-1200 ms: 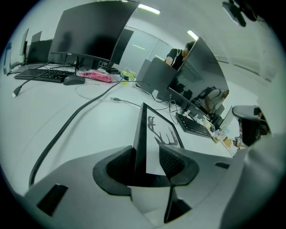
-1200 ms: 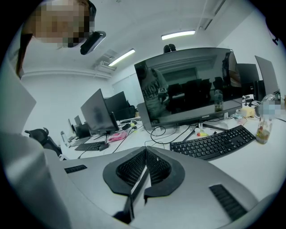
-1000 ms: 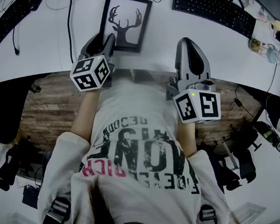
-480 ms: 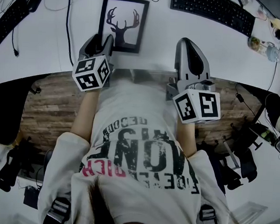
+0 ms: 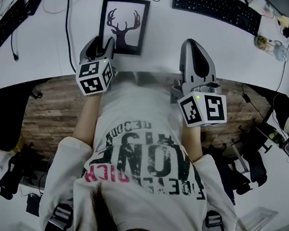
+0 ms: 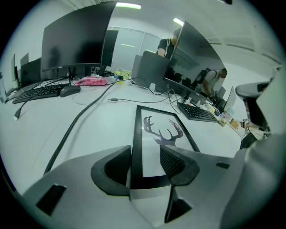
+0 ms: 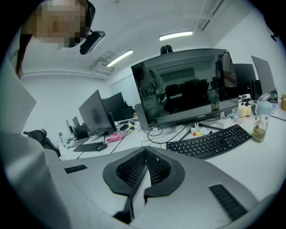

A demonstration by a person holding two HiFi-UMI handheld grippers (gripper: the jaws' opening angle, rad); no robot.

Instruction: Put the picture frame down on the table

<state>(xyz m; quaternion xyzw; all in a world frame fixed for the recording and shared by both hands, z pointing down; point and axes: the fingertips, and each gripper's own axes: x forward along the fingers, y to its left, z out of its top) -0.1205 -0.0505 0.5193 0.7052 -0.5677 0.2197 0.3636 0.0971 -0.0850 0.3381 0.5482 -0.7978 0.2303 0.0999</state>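
Little has moved since a second ago: the picture frame [image 5: 123, 25] shows a bit more to the left in the head view, and the right hand-held gripper has stayed put. The left hand-held gripper [image 5: 104, 39] has its jaws apart, and the near edge of the frame sits between them. The frame lies flat on the white bench [image 5: 51, 35], with black deer antlers on it. A black cable [image 5: 67, 26] runs beside it. The right hand-held gripper [image 5: 195, 44] has its jaws pressed together on nothing. A black keyboard [image 5: 217, 11] lies further back. Big letters on the person's shirt [image 5: 146, 157] are upside down and hard to read.
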